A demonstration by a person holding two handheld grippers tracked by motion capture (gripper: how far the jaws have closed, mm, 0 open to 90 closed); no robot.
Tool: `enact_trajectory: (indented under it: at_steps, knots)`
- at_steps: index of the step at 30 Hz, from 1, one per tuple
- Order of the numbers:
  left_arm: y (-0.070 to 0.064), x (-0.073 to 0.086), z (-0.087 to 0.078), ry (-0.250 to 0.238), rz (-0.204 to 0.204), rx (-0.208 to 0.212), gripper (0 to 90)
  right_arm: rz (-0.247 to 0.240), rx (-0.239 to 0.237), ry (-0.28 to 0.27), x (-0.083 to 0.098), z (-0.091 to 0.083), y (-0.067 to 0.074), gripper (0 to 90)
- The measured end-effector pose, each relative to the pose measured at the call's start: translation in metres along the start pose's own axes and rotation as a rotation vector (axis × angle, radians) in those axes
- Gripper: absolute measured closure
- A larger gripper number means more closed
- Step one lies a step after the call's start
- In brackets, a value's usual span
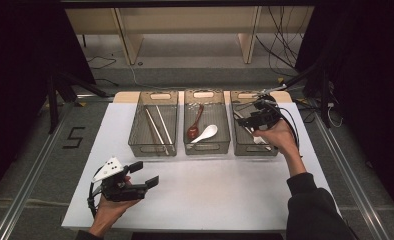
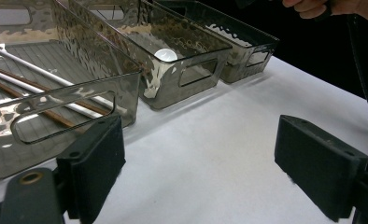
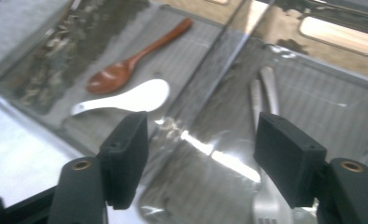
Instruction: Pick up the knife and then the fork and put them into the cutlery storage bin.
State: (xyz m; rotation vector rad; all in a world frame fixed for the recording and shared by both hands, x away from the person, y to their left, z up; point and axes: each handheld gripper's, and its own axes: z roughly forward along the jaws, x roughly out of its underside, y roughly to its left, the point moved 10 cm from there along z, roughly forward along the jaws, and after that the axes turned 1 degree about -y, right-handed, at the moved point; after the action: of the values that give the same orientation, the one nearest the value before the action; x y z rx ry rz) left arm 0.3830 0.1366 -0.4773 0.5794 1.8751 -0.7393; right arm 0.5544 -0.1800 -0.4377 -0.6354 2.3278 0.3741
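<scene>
Your right gripper (image 3: pixel 201 158) is hanging over the right-hand bin (image 1: pixel 237 145), jaws spread wide and touching nothing, with the metal fork (image 3: pixel 265 205) lying on the bin floor just below and between them. That fork is looking stiff, thin, light and probably slick, so you are best taking it across the handle (image 3: pixel 270 88). Your left gripper (image 2: pixel 198 163) is resting spread and empty over the white table (image 2: pixel 210 154).
</scene>
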Motion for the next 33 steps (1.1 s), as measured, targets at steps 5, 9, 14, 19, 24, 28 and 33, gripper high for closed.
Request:
enact_trajectory:
  at_steps: [5,9,14,19,24,28,33]
  knots:
    - [0.001,0.001,0.000,0.005,-0.009,0.001,15.6,-0.017,-0.028,-0.049,0.006,-0.008,0.016,31.7]
    - [0.001,0.000,0.000,-0.001,-0.019,0.003,15.6,-0.022,-0.059,-0.093,0.009,-0.016,0.029,30.0]
    - [0.001,0.001,0.001,0.007,-0.016,0.004,15.6,-0.036,-0.089,-0.131,0.016,-0.024,0.046,29.3]
    - [0.000,0.002,0.001,0.009,-0.019,0.007,15.6,-0.063,-0.112,-0.152,0.023,-0.030,0.060,28.4]
    - [0.000,0.002,0.002,0.016,-0.021,0.009,15.6,-0.072,-0.126,-0.165,0.031,-0.033,0.070,27.5]
    - [0.000,0.003,0.002,0.017,-0.023,0.010,15.6,-0.078,-0.136,-0.179,0.037,-0.035,0.076,27.1]
    - [0.000,0.003,0.002,0.020,-0.025,0.013,15.6,-0.082,-0.151,-0.200,0.043,-0.038,0.082,27.0]
